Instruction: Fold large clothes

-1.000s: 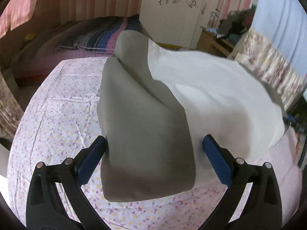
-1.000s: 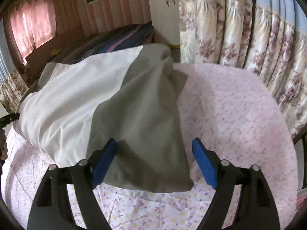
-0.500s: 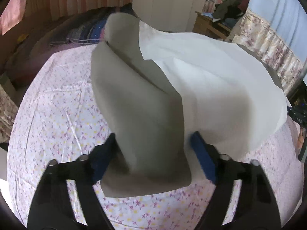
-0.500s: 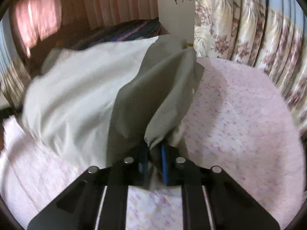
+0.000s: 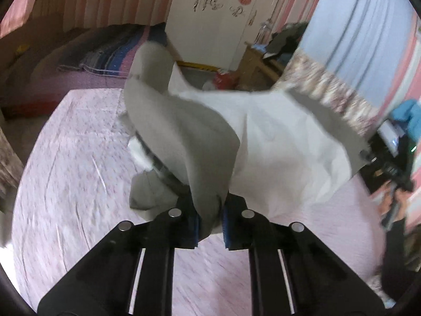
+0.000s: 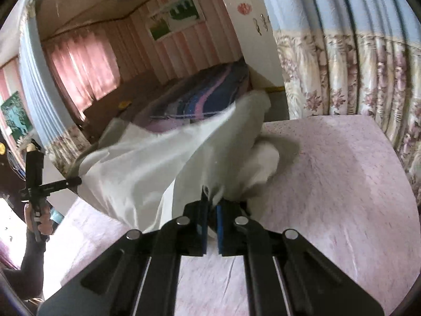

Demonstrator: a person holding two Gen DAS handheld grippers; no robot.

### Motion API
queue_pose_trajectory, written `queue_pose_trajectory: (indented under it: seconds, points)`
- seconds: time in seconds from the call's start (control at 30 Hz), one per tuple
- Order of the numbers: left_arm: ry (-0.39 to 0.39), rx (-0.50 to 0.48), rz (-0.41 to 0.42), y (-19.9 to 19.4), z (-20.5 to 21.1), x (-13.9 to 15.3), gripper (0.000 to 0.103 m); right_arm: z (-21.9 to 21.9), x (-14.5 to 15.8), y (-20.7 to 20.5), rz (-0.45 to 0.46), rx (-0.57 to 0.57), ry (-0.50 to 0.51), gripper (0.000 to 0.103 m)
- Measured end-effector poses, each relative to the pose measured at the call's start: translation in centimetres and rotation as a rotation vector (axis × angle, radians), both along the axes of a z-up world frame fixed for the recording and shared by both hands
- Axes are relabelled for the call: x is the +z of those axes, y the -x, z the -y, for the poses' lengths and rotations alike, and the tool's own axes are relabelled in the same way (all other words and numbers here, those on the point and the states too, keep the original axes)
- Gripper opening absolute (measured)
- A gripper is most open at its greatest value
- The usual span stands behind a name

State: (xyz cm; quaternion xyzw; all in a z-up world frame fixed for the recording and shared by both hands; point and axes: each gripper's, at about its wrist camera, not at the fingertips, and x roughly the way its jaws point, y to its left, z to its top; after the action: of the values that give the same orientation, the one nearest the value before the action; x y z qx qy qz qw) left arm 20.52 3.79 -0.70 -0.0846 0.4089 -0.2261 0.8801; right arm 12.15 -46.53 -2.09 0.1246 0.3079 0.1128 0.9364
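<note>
Nearest the left camera, the left gripper [image 5: 210, 221] has its fingers closed almost fully on a bunched grey corner of the garment [image 5: 276, 142], with only the pinched cloth keeping the blue pads apart. The right gripper [image 6: 211, 220] has its fingers clamped likewise on another gathered corner. Between the two grips the garment, grey at the sides and white in the middle, hangs lifted in a slack sheet, while its far part trails on the pink floral bedsheet [image 5: 73, 163]; motion blur makes it hard to tell just how much rests there. It looks light, soft and limp, likely to sag and crease wherever unsupported, so corners and hems seem the best holds, with both grips kept apart to keep it taut. Beyond lie a striped quilt [image 6: 205, 100] and floral curtains [image 6: 355, 79].
</note>
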Motion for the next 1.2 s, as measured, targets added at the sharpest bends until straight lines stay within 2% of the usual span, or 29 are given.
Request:
queue_pose_trajectory:
  seconds: [0.07,0.13,0.2,0.23,0.3,0.33,0.37,0.43,0.5,0.53,0.6,0.67,0.73,0.87,0.9,0.93,0.97,1.07,1.1,1.13,1.2]
  points:
    - [0.052,-0.002,-0.005,2.9,-1.2,0.9,0.011,0.5,0.7,3.3,0.013,-0.012,0.021,0.004]
    - [0.047,0.02,-0.021,4.9,-1.8,0.0,0.015,1.1,0.3,5.8,-0.002,-0.056,0.078,0.004]
    - [0.016,0.033,-0.075,5.7,-2.0,-2.9,0.03,2.1,-1.8,6.4,-0.07,-0.081,0.071,0.005]
    - [0.006,0.044,-0.11,5.8,-2.1,-4.4,0.033,2.4,-4.1,6.3,-0.14,-0.096,0.07,0.005]
    - [0.004,0.055,-0.2,5.8,-2.2,-8.5,0.045,1.6,-7.8,6.0,-0.231,-0.119,0.166,0.005]
    - [0.01,0.055,-0.202,5.9,-2.3,-9.5,0.047,1.1,-9.7,5.8,-0.269,-0.125,0.205,0.006]
    - [0.004,0.057,-0.193,6.1,-2.3,-10.0,0.053,0.9,-10.6,5.9,-0.28,-0.13,0.217,0.006]
    - [-0.018,0.057,-0.184,6.0,-2.3,-10.3,0.057,0.7,-10.9,5.9,-0.278,-0.146,0.25,0.006]
    - [-0.051,0.063,-0.174,6.0,-2.2,-10.3,0.07,0.8,-10.6,5.8,-0.29,-0.159,0.269,0.013]
    - [-0.075,0.06,-0.161,6.0,-2.1,-10.1,0.072,1.0,-10.5,5.7,-0.303,-0.161,0.267,0.016]
    - [-0.165,0.096,-0.1,6.6,-1.6,-9.0,0.094,1.6,-9.7,6.0,-0.308,-0.182,0.247,0.028]
    - [-0.265,0.128,-0.022,7.4,-1.3,-7.4,0.096,2.2,-8.2,6.7,-0.283,-0.202,0.206,0.031]
    - [-0.304,0.165,0.017,7.4,-1.4,-5.7,0.097,2.7,-5.9,7.1,-0.211,-0.246,0.202,0.031]
    - [-0.282,0.279,0.096,7.4,-0.9,-2.0,0.1,-0.8,-2.9,6.7,-0.053,-0.274,0.309,0.034]
    - [-0.271,0.287,0.116,7.6,-0.4,-1.2,0.1,-2.4,-2.5,6.3,0.004,-0.249,0.316,0.038]
    - [-0.261,0.293,0.134,7.6,0.4,-0.6,0.1,-3.6,-2.3,6.1,0.035,-0.226,0.315,0.049]
    - [-0.236,0.292,0.147,7.4,1.4,-0.2,0.1,-5.1,-2.4,5.5,0.058,-0.195,0.313,0.051]
    - [-0.163,0.257,0.11,6.2,4.4,-0.8,0.1,-8.6,-3.5,2.9,0.063,-0.097,0.302,0.051]
    - [-0.162,0.259,0.1,5.9,5.2,-1.5,0.1,-9.4,-4.0,2.6,0.063,-0.077,0.304,0.051]
    - [-0.18,0.261,0.089,5.5,6.1,-2.3,0.1,-10.7,-4.8,2.2,0.048,-0.038,0.312,0.051]
    - [-0.244,0.259,0.017,4.4,7.6,-4.9,0.099,-11.8,-6.4,1.4,0.013,0.002,0.342,0.05]
